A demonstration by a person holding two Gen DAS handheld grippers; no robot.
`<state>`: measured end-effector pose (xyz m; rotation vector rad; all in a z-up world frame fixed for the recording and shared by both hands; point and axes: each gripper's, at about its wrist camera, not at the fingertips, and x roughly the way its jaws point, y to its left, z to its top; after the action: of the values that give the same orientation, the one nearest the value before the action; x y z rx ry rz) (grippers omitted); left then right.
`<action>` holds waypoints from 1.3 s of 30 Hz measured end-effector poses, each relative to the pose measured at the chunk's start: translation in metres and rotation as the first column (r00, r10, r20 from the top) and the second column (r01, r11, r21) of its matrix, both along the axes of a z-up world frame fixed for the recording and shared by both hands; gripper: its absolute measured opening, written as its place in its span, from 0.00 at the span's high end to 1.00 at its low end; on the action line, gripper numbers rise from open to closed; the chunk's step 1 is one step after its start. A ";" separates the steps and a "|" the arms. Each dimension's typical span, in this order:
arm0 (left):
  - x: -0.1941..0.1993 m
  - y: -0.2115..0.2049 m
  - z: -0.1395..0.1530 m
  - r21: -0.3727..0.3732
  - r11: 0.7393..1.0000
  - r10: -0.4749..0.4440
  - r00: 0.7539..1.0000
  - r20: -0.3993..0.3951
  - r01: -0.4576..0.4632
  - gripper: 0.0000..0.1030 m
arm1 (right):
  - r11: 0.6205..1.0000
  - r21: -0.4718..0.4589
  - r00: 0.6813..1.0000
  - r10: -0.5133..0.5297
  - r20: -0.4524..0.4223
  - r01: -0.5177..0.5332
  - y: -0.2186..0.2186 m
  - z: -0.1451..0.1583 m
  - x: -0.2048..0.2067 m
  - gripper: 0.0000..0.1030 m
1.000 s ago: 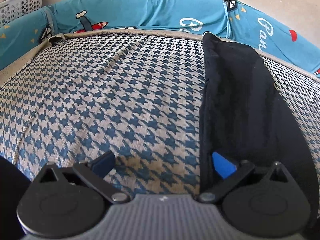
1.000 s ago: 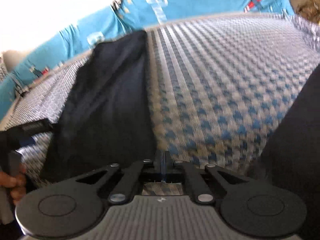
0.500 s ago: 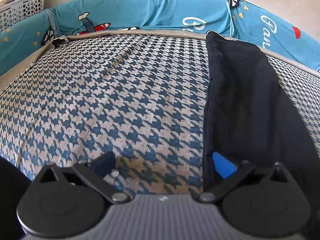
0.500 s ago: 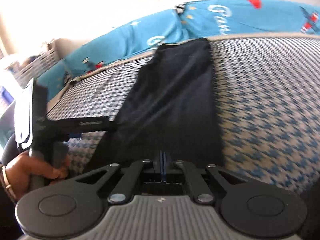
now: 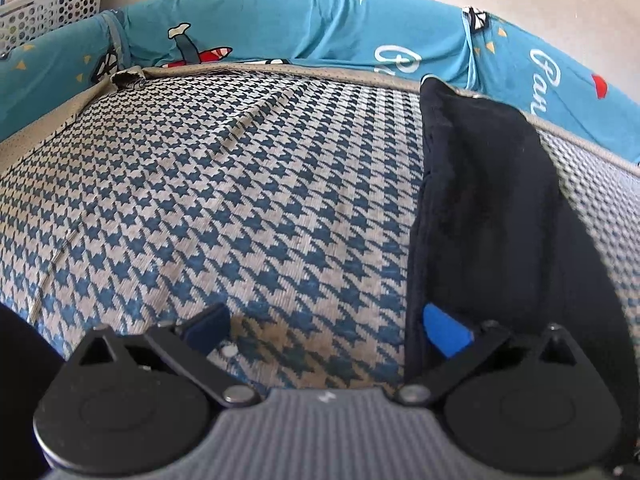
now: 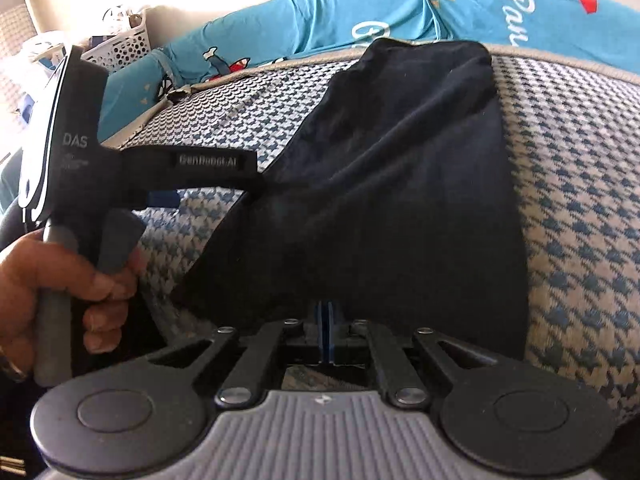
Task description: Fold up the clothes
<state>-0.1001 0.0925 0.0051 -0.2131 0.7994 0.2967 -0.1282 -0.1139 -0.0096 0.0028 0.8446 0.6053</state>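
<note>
Houndstooth bed (image 5: 240,208) | left hand-held gripper (image 5: 326,330) "GenRobot.AI", "DAS" spread | right hand-held gripper (image 6: 325,330) clenched, pinching dark garment (image 6: 400,200)

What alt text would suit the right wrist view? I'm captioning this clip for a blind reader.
The right gripper, fingers together, sits at the near edge of a dark garment lying on a blue houndstooth bed cover. At left, a hand holds the left gripper against the garment's side.

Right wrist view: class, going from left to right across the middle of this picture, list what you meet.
Person's hand gripping the handle → left gripper body reaching toward the cloth → dark garment → houndstooth bed cover.
</note>
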 end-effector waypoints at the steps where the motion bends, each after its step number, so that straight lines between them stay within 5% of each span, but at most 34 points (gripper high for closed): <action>1: 0.000 0.000 0.001 -0.007 1.000 -0.002 1.000 0.011 0.003 0.00 | 1.000 0.004 1.000 0.000 -0.005 0.000 -0.001 0.000 0.000 0.96; 17: 0.048 -0.009 0.010 -0.012 0.998 -0.068 0.993 0.095 0.069 0.00 | 0.998 0.060 0.999 0.002 -0.036 0.001 -0.009 -0.007 0.004 0.96; 29: 0.104 0.005 -0.004 0.002 1.000 -0.004 0.998 0.060 0.003 0.00 | 0.997 0.073 0.999 0.008 -0.043 -0.005 -0.010 -0.009 0.006 0.96; 39: 0.109 0.010 -0.015 0.051 0.997 0.046 0.998 0.048 -0.048 0.00 | 0.997 0.070 0.997 0.033 -0.068 -0.029 -0.012 -0.003 0.010 0.94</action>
<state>0.0093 0.1024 -0.0096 -0.1891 0.7398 0.3557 -0.1182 -0.1262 -0.0129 0.0733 0.8917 0.6663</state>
